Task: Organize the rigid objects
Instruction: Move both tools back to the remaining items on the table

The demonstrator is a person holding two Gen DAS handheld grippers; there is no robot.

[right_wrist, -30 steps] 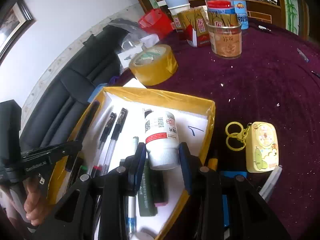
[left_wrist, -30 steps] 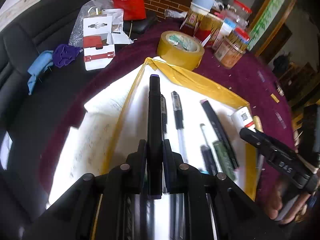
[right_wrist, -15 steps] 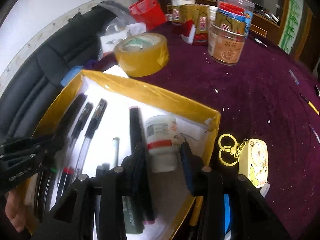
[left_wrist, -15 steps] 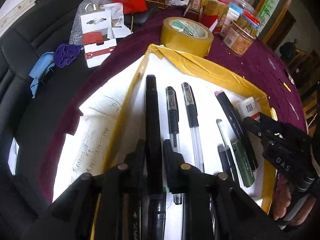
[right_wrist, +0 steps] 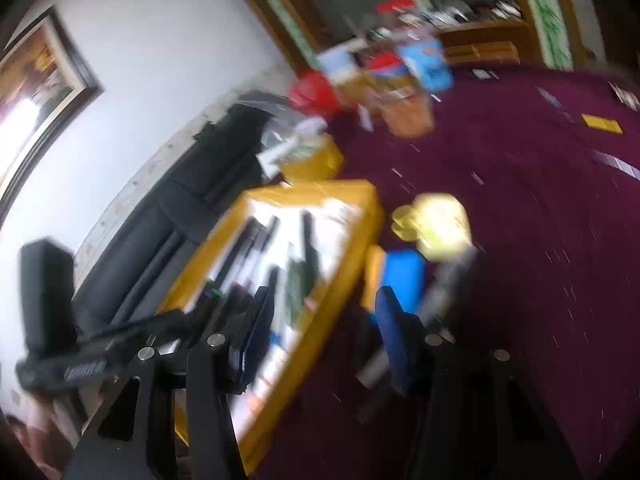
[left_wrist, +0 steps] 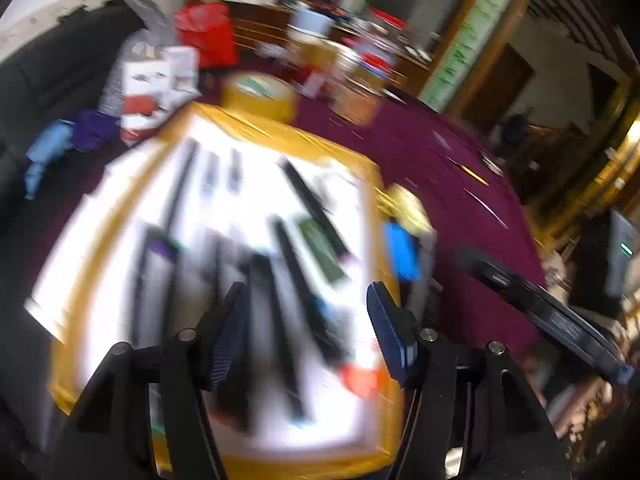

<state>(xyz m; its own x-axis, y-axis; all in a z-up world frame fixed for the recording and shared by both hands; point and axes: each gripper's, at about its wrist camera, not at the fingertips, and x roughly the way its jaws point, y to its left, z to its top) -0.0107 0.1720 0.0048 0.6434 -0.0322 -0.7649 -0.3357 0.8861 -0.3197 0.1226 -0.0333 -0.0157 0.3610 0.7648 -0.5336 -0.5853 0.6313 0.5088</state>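
Both grippers wide, empty — right gripper (right_wrist: 324, 332) nearer: blue object (right_wrist: 402, 274) just ahead, outside yellow-rimmed tray (right_wrist: 352, 240); left gripper (left_wrist: 306, 328) over pens (left_wrist: 288, 280)

A counter (right_wrist: 540, 240) covered in dark purple cloth is seen, heavily blurred. At its far edge a roll of yellow tape (left_wrist: 258, 94), a red bag (left_wrist: 208, 38) and a cluster of jars (left_wrist: 356, 88) are gathered. A black sofa (right_wrist: 168, 208) is set against a white wall, where a framed picture (right_wrist: 40, 76) is hung. Blue and purple cloths (left_wrist: 64, 140) are laid on the sofa.
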